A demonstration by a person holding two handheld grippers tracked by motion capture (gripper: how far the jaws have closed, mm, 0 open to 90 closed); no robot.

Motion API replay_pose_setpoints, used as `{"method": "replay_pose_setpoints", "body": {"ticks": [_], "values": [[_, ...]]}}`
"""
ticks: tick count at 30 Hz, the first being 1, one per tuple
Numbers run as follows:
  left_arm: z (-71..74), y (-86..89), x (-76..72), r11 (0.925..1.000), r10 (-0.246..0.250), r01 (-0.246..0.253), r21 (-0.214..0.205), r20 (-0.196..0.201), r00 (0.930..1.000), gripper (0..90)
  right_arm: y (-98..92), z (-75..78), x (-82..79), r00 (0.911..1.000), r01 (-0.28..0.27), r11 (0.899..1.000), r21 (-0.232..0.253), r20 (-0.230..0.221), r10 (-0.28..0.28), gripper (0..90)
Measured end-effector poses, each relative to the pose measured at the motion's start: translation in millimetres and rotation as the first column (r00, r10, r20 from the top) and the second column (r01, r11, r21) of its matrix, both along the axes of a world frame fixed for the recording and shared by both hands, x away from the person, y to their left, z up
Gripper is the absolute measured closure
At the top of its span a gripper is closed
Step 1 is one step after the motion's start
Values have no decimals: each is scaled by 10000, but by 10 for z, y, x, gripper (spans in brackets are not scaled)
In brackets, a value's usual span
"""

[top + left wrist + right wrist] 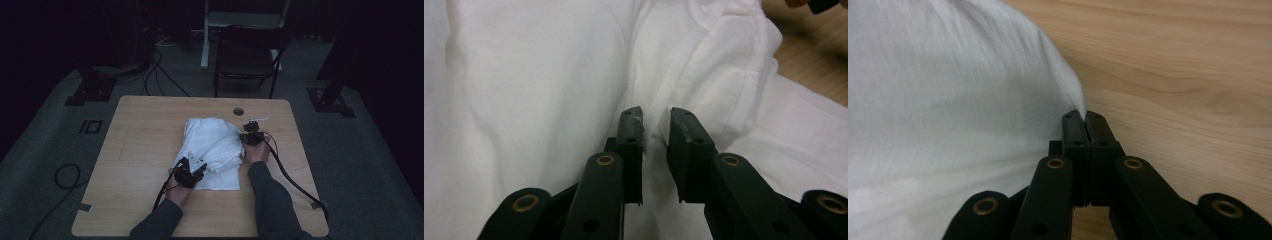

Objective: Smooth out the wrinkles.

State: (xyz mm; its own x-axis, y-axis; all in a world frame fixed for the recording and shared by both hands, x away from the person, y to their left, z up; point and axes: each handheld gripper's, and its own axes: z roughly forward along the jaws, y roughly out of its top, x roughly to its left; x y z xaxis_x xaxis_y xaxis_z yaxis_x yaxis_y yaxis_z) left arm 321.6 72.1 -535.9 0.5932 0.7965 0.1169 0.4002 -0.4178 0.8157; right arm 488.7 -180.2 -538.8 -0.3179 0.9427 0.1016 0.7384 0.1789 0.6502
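Note:
A crumpled white cloth (212, 150) lies in the middle of the wooden table (145, 135). My left gripper (192, 167) rests on the cloth's near left part. In the left gripper view its jaws (656, 117) stand a little apart, with a raised fold of the white cloth (524, 90) running up between them. My right gripper (245, 143) is at the cloth's right edge. In the right gripper view its jaws (1084, 116) are shut on the tip of the cloth's (948, 110) edge, low over the bare table top (1188, 75).
A round cable hole (238, 111) sits in the table near its far edge. A dark chair (247, 55) stands behind the table. Cables (160, 75) lie on the floor at the back left. Each gripper's cable trails back toward the table's near edge.

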Motion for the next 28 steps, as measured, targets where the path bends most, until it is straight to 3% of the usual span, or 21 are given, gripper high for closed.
{"method": "replay_pose_setpoints", "body": {"ticks": [2, 4, 6, 9, 11, 14, 19, 23, 28], "values": [[20, 11, -38, 9994, -221, 223, -273, 93, 9997, 738, -23, 32, -42, 9999, -9, 10000, -69, 142, 10, 850], [69, 18, -100, 9987, -351, 369, -360, 488, 9982, 624, -48, 52, -70, 9999, -141, 9999, -27, 97, 141, 669], [135, 40, -154, 9972, -437, 481, -571, 763, 9961, 541, -106, 94, -127, 9985, -533, 9977, 426, 121, 528, 551], [209, 75, -182, 9945, -547, 622, -841, 888, 9945, 494, -220, 206, -253, 9956, -712, 9902, 1201, 693, 632, 465], [230, 91, -188, 9939, -543, 618, -917, 828, 9951, 480, -277, 282, -337, 9934, -767, 9870, 1411, 959, 635, 426], [272, 149, -219, 9885, -598, 688, -1349, 697, 9958, 453, -361, 365, -465, 9884, -996, 9829, 1551, 1292, 797, 405], [373, 331, -283, 9789, -478, 591, -1954, 617, 9969, 440, -492, 358, -669, 9818, -1323, 9838, 1208, 1526, 1133, 392], [430, 521, -302, 9761, -272, 363, -2142, 454, 9986, 431, -606, 292, -818, 9812, -1378, 9840, 1125, 1507, 1202, 381], [453, 786, -261, 9717, 348, -268, -2348, 300, 9989, 427, -765, 195, -945, 9840, -1193, 9893, 835, 1430, 1066, 375]]}}
